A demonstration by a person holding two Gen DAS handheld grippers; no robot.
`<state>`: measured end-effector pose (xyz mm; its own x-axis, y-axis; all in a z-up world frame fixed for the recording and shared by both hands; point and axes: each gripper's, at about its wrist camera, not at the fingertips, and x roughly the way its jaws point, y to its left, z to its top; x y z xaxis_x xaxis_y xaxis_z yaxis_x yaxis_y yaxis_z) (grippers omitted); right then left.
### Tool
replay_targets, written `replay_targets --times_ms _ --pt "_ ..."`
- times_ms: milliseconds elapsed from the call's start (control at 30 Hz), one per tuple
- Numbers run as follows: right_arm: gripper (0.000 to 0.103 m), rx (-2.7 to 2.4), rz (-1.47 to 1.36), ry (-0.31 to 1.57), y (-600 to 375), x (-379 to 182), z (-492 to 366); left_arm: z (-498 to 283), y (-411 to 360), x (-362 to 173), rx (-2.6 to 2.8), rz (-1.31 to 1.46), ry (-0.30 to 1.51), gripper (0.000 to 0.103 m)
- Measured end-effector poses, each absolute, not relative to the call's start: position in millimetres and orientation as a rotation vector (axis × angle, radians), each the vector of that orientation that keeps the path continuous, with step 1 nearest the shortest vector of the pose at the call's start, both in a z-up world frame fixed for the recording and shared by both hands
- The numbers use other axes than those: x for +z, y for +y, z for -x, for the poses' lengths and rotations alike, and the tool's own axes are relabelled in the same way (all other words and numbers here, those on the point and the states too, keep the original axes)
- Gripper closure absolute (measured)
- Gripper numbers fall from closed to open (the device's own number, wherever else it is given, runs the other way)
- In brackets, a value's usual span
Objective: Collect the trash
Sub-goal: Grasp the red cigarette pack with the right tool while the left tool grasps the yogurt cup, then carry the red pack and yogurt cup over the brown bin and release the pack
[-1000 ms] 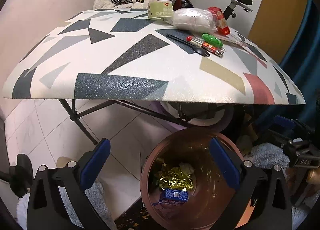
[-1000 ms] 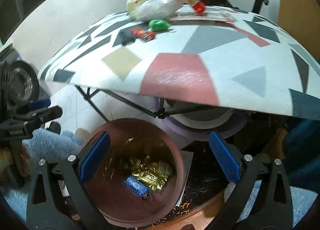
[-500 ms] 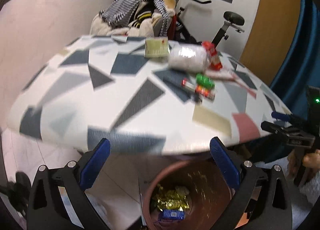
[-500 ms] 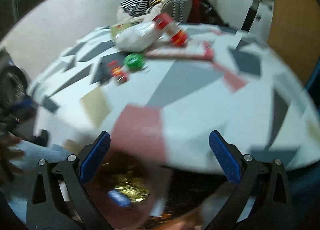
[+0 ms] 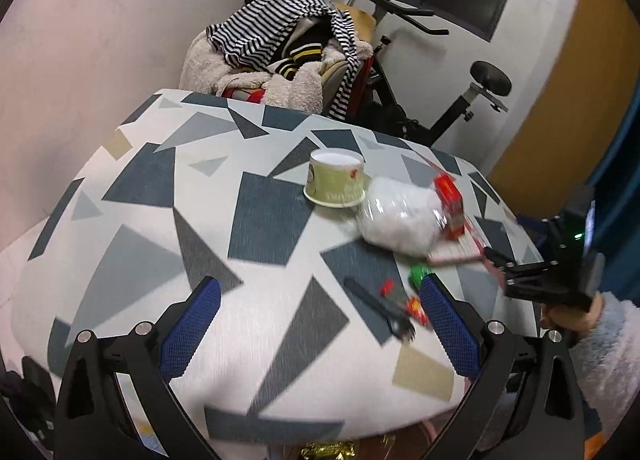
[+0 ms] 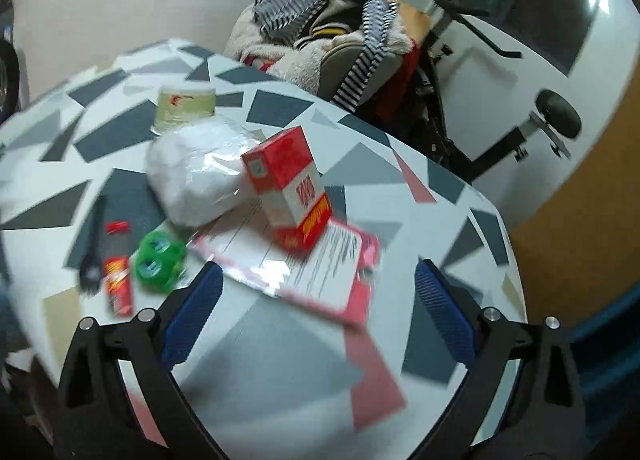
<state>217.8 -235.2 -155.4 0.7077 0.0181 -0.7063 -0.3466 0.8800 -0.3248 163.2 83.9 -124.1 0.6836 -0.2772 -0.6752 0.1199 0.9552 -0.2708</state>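
Trash lies scattered on the round table with a grey, blue and pink geometric-patterned top (image 5: pixel 280 227), all of it ahead of both pairs of fingers. Beyond the left gripper (image 5: pixel 320 320), whose blue-padded fingers are spread wide and hold nothing, an upturned pale green paper cup (image 5: pixel 335 183) stands far ahead, and a crumpled clear plastic bag of white stuff (image 5: pixel 400 215) touches its right side. A black plastic fork (image 5: pixel 380 310) lies just inside the right finger (image 5: pixel 448 330), with a small green round object (image 5: pixel 418 275) partly hidden behind that fingertip.

The right gripper (image 6: pixel 316 310) is likewise spread wide and empty. Between and ahead of its fingers, a pink-edged printed sheet in a clear sleeve (image 6: pixel 304 260) lies flat, and a red and white cardboard box (image 6: pixel 288 187) rests tilted on its far part, leaning against the plastic bag. Left of the left finger (image 6: pixel 192 310) sit the green object and a narrow red and black packet (image 6: pixel 118 266).
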Motion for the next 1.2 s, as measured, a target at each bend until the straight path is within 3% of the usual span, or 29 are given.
replay_targets --times_ms 200,267,333,367,500,733,933,1000,1200 --pt "0.015 0.228 0.536 0.806 -210.9 -176.0 -267.1 -215.6 83.4 -130.6 -0.239 0.202 0.825 0.006" --pt "0.022 0.232 0.58 0.813 -203.4 -183.5 -276.0 -233.3 80.3 -132.9 -0.256 0.19 0.833 0.006" --pt "0.052 0.252 0.606 0.84 -199.3 -189.8 -284.8 -249.2 75.8 -136.7 -0.278 0.184 0.84 0.006" --pt "0.062 0.259 0.593 0.845 -201.3 -187.8 -285.9 -260.8 72.4 -139.6 -0.29 0.179 0.845 0.006" --pt "0.075 0.286 0.453 0.812 -221.5 -168.3 -283.3 -297.7 59.7 -151.7 -0.32 0.175 0.87 0.006" --pt "0.076 0.269 0.1 0.758 -272.9 -138.6 -268.9 -359.0 33.5 -172.8 -0.345 0.166 0.914 0.006" --pt "0.076 0.253 0.009 0.729 -296.7 -125.9 -250.0 -397.0 12.3 -189.9 -0.312 0.13 0.968 0.006" --pt "0.076 0.251 0.01 0.731 -299.9 -125.0 -245.3 -403.2 13.2 -193.4 -0.313 0.173 0.989 0.031" --pt "0.076 0.257 -0.025 0.731 -305.7 -123.5 -225.5 -380.6 22.0 -166.7 -0.277 0.16 0.902 0.031"
